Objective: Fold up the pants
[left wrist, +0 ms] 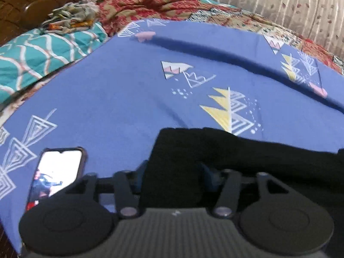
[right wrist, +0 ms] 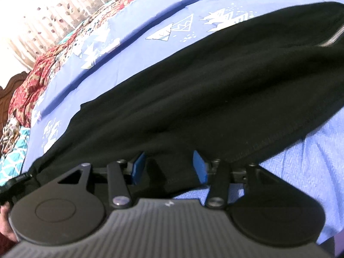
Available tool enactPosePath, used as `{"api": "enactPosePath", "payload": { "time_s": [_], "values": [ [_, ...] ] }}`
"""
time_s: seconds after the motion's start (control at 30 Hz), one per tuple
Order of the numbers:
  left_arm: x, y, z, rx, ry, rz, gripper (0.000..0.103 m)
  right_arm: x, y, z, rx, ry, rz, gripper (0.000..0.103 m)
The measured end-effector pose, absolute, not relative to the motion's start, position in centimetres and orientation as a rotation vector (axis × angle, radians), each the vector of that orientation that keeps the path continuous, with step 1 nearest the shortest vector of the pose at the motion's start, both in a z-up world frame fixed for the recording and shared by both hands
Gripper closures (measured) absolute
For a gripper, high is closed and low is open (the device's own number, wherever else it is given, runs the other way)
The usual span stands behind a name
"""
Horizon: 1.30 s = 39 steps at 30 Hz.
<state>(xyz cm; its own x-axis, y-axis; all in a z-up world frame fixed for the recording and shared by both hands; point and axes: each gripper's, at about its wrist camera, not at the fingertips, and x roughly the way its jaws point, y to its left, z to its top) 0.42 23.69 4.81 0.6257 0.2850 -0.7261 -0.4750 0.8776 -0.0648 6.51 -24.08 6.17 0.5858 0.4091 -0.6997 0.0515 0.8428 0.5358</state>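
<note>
Black pants (right wrist: 193,90) spread on blue patterned bedsheet (left wrist: 120,81), long axis running sideways across both views. Left gripper (left wrist: 172,180) and right gripper (right wrist: 169,167) both parted wide, cloth lying between blue pads (right wrist: 201,167), seemingly not pinched yet. Lit phone (left wrist: 58,172) just left of pants. Zipper (right wrist: 331,36) at far right end. No readable lettering.

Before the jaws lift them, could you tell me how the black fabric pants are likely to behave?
The black fabric pants will probably flop and drape, since they already sag in soft folds on the blue patterned bedsheet. They look thick, so likely somewhat heavy. The metal zipper end may swing.
</note>
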Motion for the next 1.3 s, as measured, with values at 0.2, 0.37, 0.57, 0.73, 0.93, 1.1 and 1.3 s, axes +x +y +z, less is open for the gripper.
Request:
{"api": "enactPosePath", "payload": {
  "time_s": [0.2, 0.37, 0.57, 0.73, 0.93, 1.1, 1.3],
  "values": [
    [-5.0, 24.6, 11.6, -0.353, 0.582, 0.461, 0.032, 5.8, -24.7, 7.6, 0.611, 0.889, 0.266, 0.05],
    [-5.0, 19.3, 13.4, -0.265, 0.572, 0.252, 0.035, 5.6, -22.2, 8.1, 0.561, 0.87, 0.385, 0.05],
    [-2.2, 12.4, 6.3, -0.126, 0.856, 0.121, 0.043, 5.3, -23.5, 6.2, 0.623, 0.938, 0.408, 0.054],
    [-2.8, 12.7, 4.3, -0.096, 0.937, 0.156, 0.045, 1.0, -32.3, 9.1, 0.714, 0.727, 0.325, 0.049],
    [-2.7, 12.5, 7.8, -0.181, 0.864, 0.126, 0.035, -4.2, -44.5, 9.6, 0.779, 0.525, -0.113, 0.047],
    [-0.6, 9.0, 7.5, -0.167, 0.911, 0.07, 0.035, 0.6, -50.9, 9.8, 0.694, 0.513, -0.225, 0.043],
    [0.0, 4.8, 5.8, -0.141, 1.01, 0.027, 0.035, 7.8, -54.1, 6.4, 0.745, 0.696, -0.125, 0.066]
  ]
}}
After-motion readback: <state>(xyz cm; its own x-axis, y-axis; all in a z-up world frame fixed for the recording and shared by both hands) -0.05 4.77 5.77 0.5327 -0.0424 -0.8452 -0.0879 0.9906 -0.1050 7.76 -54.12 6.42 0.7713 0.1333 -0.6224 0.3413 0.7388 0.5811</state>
